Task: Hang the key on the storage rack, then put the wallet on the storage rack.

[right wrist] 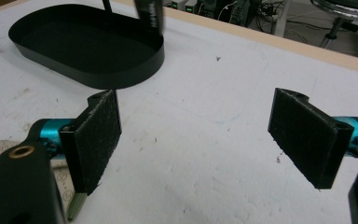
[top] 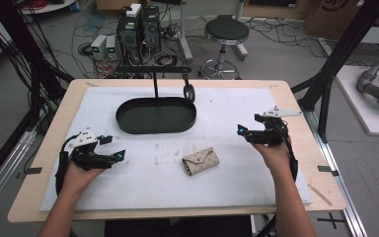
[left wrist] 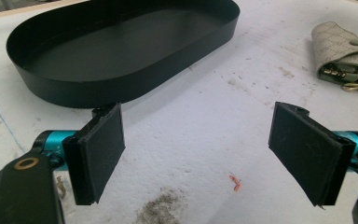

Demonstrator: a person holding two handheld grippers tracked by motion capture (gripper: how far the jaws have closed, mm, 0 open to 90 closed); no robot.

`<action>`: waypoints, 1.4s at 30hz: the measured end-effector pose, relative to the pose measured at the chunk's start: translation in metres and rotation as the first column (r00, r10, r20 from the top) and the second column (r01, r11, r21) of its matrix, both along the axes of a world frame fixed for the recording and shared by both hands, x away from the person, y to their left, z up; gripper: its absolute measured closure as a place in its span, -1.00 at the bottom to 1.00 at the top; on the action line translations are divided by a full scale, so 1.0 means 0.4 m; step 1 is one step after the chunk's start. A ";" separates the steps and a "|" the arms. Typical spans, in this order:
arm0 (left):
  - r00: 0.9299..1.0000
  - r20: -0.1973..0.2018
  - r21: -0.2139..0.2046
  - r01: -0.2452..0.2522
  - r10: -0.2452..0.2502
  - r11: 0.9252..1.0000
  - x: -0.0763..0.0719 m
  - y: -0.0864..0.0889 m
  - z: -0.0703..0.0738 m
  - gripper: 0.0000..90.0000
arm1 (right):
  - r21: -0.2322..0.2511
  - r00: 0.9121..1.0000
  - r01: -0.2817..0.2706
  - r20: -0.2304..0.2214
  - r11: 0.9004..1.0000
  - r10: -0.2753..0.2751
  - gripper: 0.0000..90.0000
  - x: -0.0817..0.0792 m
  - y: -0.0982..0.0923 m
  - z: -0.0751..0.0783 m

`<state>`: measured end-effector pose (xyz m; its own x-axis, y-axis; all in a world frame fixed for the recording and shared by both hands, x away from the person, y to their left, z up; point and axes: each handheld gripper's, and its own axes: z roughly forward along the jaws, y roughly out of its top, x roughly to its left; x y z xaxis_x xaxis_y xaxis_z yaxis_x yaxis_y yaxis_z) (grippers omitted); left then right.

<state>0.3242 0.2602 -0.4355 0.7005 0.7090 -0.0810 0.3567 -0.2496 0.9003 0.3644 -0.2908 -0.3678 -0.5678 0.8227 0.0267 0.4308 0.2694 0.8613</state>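
— While both hands hover over the white mat (top: pixel 227 163), how do the grippers stand?
— The left gripper (top: pixel 117 155) and the right gripper (top: pixel 241 130) each have jaws spread wide, holding nothing.
— And the beige key pouch (top: pixel 201 161)?
— It lies on the mat between them, in front of the black oval tray (top: pixel 156 115), apart from it.

Matt black tray (top: pixel 128 121), quilted pouch (top: pixel 201 161)
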 end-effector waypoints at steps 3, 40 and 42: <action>1.000 0.004 -0.001 -0.002 0.002 1.000 0.000 -0.001 0.000 -0.61 | 0.009 1.000 0.007 -0.008 1.000 -0.007 -0.61 -0.019 -0.010 -0.028; 0.999 0.000 0.005 0.033 -0.033 0.999 0.001 -0.035 -0.005 -0.61 | 0.080 0.997 0.076 -0.024 0.994 -0.074 -0.61 -0.097 -0.091 -0.146; 0.999 0.001 0.003 0.038 -0.038 0.999 0.000 -0.040 -0.004 -0.61 | 0.063 0.997 0.073 -0.025 0.995 -0.072 -0.61 -0.097 -0.088 -0.148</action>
